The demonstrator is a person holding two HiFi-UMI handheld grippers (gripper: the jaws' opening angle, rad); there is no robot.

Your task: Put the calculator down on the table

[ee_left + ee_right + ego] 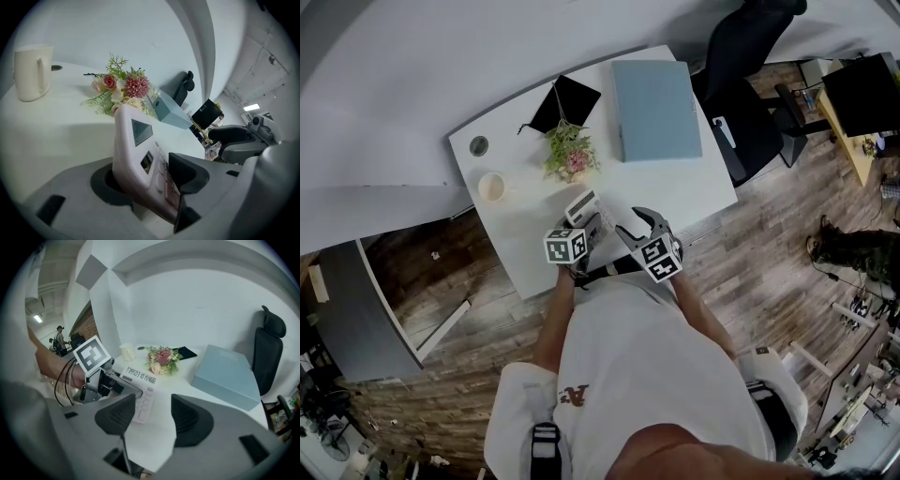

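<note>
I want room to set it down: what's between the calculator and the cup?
Bare table. The head view shows nothing between the calculator and the cup; the flowers sit beyond that line.

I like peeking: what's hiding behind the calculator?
In the left gripper view, a flower bunch lies on the white table behind the calculator. Its near edge is covered by the calculator, so unseen.

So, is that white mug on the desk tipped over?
No, in the left gripper view the white mug stands upright on the table, with its open end at the top.
</note>
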